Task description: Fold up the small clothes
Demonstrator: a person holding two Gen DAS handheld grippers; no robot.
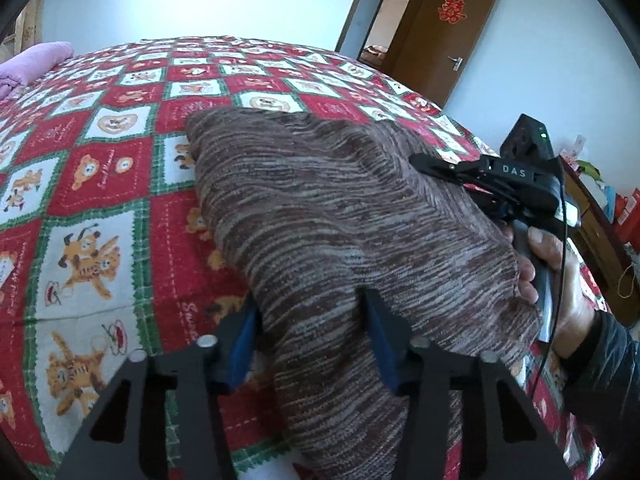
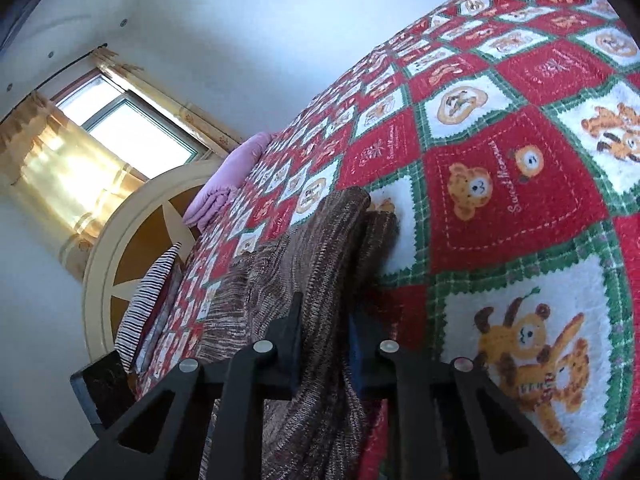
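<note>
Bedspread (image 1: 100, 152) red-checked under brown knit (image 1: 320, 220); left claw (image 1: 308, 312) and right claw (image 2: 324, 312) each clamp knit.

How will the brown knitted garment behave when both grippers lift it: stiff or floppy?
Probably floppy: the brown knitted garment drapes and bunches between the left gripper and the right gripper. Its coarse knit likely resists slipping. The unheld middle would probably sag.
</note>
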